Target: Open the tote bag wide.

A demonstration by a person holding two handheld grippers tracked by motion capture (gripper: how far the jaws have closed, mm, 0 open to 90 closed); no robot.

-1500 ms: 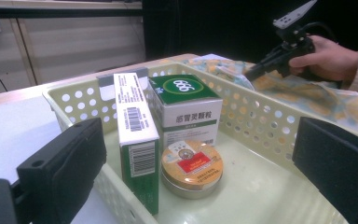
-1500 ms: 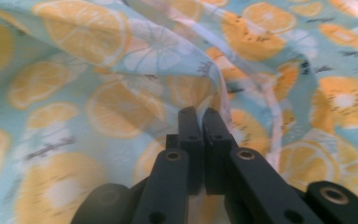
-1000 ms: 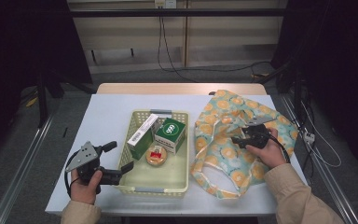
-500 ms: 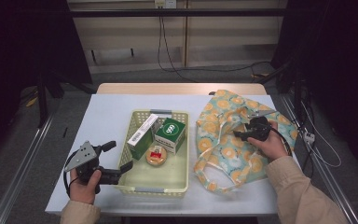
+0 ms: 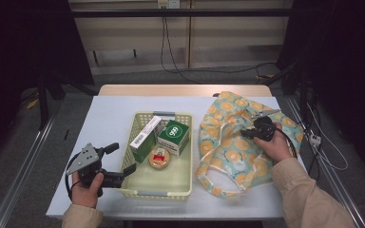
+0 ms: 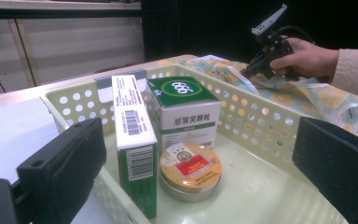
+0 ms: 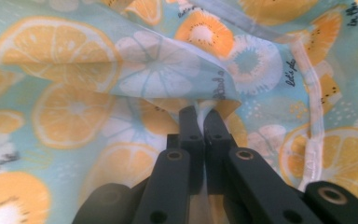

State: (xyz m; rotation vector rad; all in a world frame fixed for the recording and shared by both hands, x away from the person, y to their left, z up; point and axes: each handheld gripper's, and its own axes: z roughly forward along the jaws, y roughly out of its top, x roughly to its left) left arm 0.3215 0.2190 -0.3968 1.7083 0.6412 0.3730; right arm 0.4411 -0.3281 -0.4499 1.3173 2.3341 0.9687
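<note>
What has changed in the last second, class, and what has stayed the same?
The right gripper has moved up the bag, away from the person. Its jaws have just been closing and are now shut on a fold of the cloth. The bag has bunched up a little. The left gripper stays open at the basket, and the two boxes and the tin inside have not moved.

Looked like a lab/recording setup, not a home: small white-topped table (image 5: 109, 118) on a grey floor, dark curtains either side, loose black cables (image 5: 171, 52) trailing to a wall socket (image 5: 167, 4), metal floor rails (image 5: 24, 161).
</note>
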